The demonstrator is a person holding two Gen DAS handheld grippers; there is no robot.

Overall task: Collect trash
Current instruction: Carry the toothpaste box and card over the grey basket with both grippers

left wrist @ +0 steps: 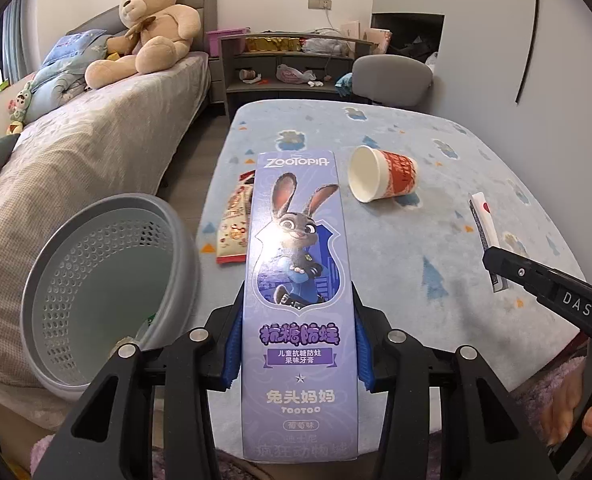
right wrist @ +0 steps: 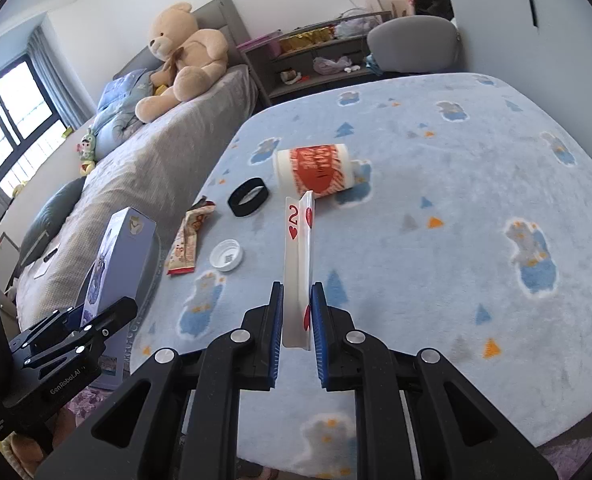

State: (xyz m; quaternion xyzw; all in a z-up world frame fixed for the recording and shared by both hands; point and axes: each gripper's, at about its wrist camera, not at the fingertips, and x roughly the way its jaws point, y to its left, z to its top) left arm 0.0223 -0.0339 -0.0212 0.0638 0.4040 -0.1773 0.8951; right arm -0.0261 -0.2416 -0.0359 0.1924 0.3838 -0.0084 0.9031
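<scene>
The left tool (left wrist: 298, 350) grips a tall lilac cardboard toothpaste box (left wrist: 298, 280) printed with a cartoon rabbit, its blue pads pressed on the box's two sides, above the left edge of the counter (right wrist: 456, 200) covered in a pale blue fleece cloth, with a grey perforated plastic basket (left wrist: 108, 292) just off that edge. The right tool (right wrist: 298, 320) is clamped on a folded white two-of-hearts playing card (right wrist: 298, 248). On the counter lie a tipped red-and-white paper cup (right wrist: 316, 170), a beige snack wrapper (right wrist: 186, 246), a white round cap (right wrist: 226, 255) and a black ring (right wrist: 248, 197).
</scene>
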